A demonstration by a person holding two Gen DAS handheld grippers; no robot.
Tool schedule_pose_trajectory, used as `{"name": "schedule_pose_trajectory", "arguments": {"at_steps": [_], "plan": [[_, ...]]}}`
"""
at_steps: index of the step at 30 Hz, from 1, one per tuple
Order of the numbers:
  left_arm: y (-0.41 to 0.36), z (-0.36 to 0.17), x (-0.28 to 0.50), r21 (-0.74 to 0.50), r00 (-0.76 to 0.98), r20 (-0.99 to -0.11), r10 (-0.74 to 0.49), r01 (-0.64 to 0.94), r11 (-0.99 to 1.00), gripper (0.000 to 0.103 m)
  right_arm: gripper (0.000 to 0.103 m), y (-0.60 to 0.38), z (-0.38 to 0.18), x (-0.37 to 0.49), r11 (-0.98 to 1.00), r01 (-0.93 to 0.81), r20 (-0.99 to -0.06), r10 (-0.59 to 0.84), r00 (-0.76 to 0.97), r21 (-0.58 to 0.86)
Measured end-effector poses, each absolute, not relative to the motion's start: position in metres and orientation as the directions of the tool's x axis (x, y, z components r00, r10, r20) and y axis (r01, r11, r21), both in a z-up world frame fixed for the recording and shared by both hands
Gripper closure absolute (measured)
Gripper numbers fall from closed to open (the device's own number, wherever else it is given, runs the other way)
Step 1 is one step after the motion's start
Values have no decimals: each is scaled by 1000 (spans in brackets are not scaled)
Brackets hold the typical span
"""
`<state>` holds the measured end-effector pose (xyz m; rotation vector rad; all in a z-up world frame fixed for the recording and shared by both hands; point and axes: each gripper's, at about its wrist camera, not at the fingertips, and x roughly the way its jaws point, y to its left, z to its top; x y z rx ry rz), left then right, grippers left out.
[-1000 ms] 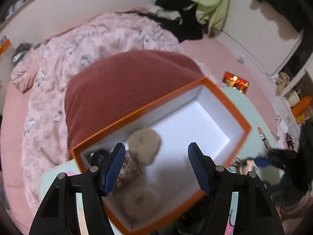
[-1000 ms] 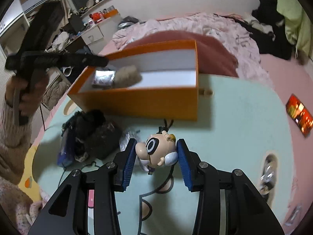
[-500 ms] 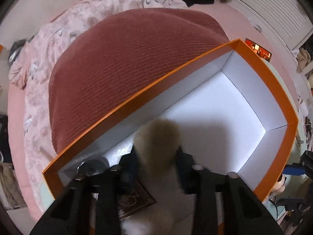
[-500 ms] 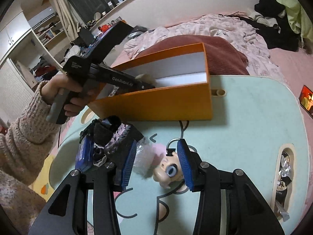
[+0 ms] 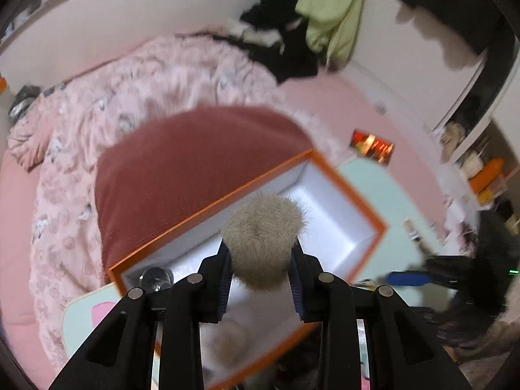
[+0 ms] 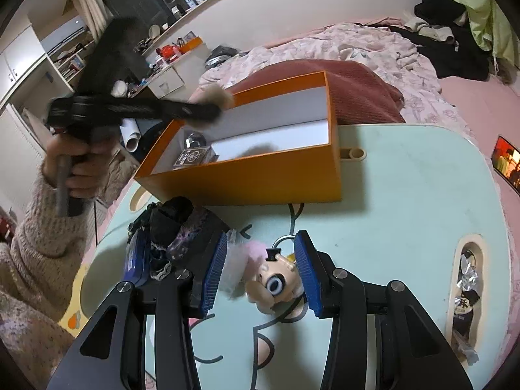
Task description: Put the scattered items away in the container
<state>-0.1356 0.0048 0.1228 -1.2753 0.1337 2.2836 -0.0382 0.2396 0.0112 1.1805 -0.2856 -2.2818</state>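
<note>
While the left gripper [image 5: 260, 260] clamps a beige fur pompom [image 5: 264, 239] above the orange box [image 6: 247, 178], the right gripper [image 6: 260, 269] straddles a cartoon-head keychain [image 6: 276, 284] on the mint table [image 6: 406, 201], its jaws part-open; whether the pads press on the head is unclear. A dark clutter pile [image 6: 175, 237] lies just left of it.

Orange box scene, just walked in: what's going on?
A person with a handheld gripper in each hand is tidying a table. The left gripper is shut on a beige fur pom-pom, held over the orange box. The right gripper brackets a cartoon-head keychain lying on the table; grip unclear. Dark clutter sits beside it.
</note>
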Motion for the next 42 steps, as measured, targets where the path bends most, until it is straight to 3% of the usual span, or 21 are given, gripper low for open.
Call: {"name": "schedule_pose_trajectory", "arguments": {"at_steps": [8,18,25,30,35,40,42], "plan": [[-20,138,-74,-224,-433,-759,487,-528,-819,74,58,240,13,-39,-832,362,-688,-552,-471,419],[-15,68,-3,-367,-315,-758,570,-516,-774,73,58,232,17,-44,-826,356,-682,-562,-468,437],[14,35,9,-365,-311,-768,560,-505,-782,73,58,228,16,-43,-828,332,-679,-561,-474,452],[18,28,10,-357,-332,-758,561,-509,-783,49,58,229,16,-42,-831,328,-681,-557,-476,450],[2,42,15,-389,-397,-694,601,-496,-776,30,58,228,21,-40,-830,329,-672,-557,-487,450],[-38,52,14,-460,-482,-629,610,-402,-792,26,58,218,32,-43,-825,354,-665,-565,-488,441],[-59,55,11,-503,-509,-610,607,-342,-793,19,58,211,40,-45,-816,381,-658,-576,-485,434]]}}
